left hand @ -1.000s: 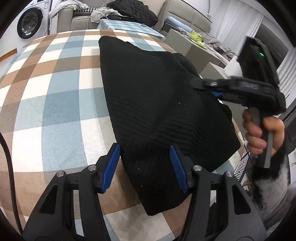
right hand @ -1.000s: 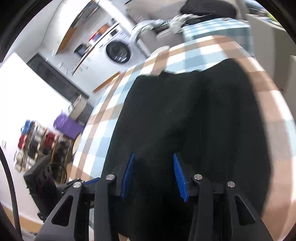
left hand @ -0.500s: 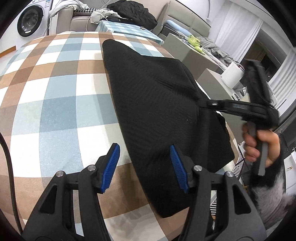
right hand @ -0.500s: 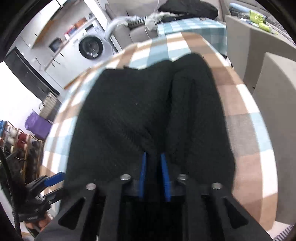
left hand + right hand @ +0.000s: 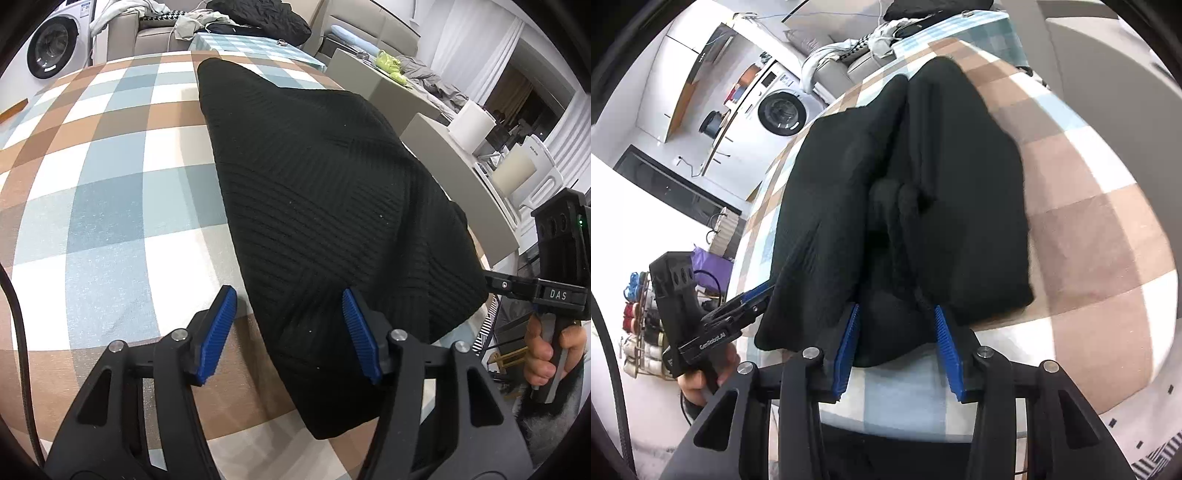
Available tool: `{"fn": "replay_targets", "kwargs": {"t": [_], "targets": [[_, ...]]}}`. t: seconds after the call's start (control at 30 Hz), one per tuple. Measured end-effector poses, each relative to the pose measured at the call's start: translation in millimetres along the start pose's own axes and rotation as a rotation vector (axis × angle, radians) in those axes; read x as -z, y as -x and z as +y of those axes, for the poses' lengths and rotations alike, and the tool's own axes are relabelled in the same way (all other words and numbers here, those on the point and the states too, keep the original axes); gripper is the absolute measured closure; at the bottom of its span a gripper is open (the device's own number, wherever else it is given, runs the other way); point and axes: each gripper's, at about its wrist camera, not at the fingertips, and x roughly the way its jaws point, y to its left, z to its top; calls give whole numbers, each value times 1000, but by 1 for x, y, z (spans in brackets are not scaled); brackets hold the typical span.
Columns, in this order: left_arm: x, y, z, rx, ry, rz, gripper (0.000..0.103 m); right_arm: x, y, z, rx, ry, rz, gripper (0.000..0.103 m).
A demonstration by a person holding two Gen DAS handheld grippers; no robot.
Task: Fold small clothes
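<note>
A black ribbed knit garment (image 5: 332, 206) lies folded on the checked tablecloth (image 5: 110, 206). My left gripper (image 5: 290, 332) hovers over its near left edge. Its jaws are opening, the right pad above the fabric and the left pad above bare cloth, neither pressing. In the right wrist view the garment (image 5: 960, 184) shows a bunched ridge down its middle. My right gripper (image 5: 895, 350) is at the near hem, its jaws opening, with a loose fold of fabric between the pads. The left gripper (image 5: 738, 314) shows at the garment's left corner.
The table's near edge (image 5: 1071, 402) runs just below the right gripper. A hand (image 5: 546, 354) holds the right gripper's handle off the table's right side. Beyond the table stand a washing machine (image 5: 55, 44), a sofa with clothes and grey cabinets (image 5: 436, 147).
The right gripper swept sideways to the garment's near edge, pinched the fabric half a second ago and has since spread its jaws. The left gripper stayed put, its jaws slightly wider.
</note>
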Motion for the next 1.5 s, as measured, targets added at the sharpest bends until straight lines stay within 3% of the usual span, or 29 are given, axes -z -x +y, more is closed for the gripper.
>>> {"fn": "replay_targets", "kwargs": {"t": [0.03, 0.1, 0.13, 0.27, 0.33, 0.43, 0.57, 0.7, 0.87, 0.97, 1.1, 1.13, 1.2, 1.23, 1.27, 1.4, 1.5], "targets": [[0, -1, 0, 1, -6, -1, 45, 1, 0, 2, 10, 13, -9, 62], [0, -1, -1, -1, -14, 1, 45, 4, -3, 6, 29, 39, -3, 86], [-1, -1, -1, -4, -18, 3, 44, 5, -4, 9, 38, 51, 4, 90], [-2, -1, 0, -15, -32, 5, 41, 10, 14, 12, 74, 65, -19, 93], [-2, -1, -1, -7, -44, 8, 37, 13, 13, 6, 132, 67, 6, 93], [-1, -1, -3, -25, -58, 6, 37, 8, 11, 12, 160, 126, 27, 87], [-3, 5, 2, 0, -25, -6, 37, -27, 30, 22, 139, 174, -90, 58], [-9, 15, 8, 9, 3, -37, 37, -97, 13, 15, 133, 148, -160, 58], [-16, 28, 18, -3, 28, -77, 37, -168, -46, 2, 76, 105, -74, 54], [-19, 31, 24, -15, 46, -83, 37, -187, -70, -4, 134, 101, -51, 54], [-22, 30, 29, -19, 58, -83, 37, -196, -70, -15, 52, 57, -63, 53], [-23, 30, 29, -18, 60, -83, 37, -197, -70, -15, 53, 64, -69, 54], [-27, 28, 30, -13, 68, -86, 37, -198, -77, -9, 99, 109, -67, 72], [-29, 28, 30, -11, 70, -91, 37, -198, -79, -8, 106, 119, -63, 91], [-31, 29, 29, -8, 72, -97, 37, -197, -77, -4, 81, 129, -55, 96], [-39, 34, 24, 2, 62, -124, 37, -203, -37, 46, 74, 318, -207, 97], [-45, 32, 20, -2, 59, -135, 37, -220, -37, 62, 104, 381, -212, 97]]}}
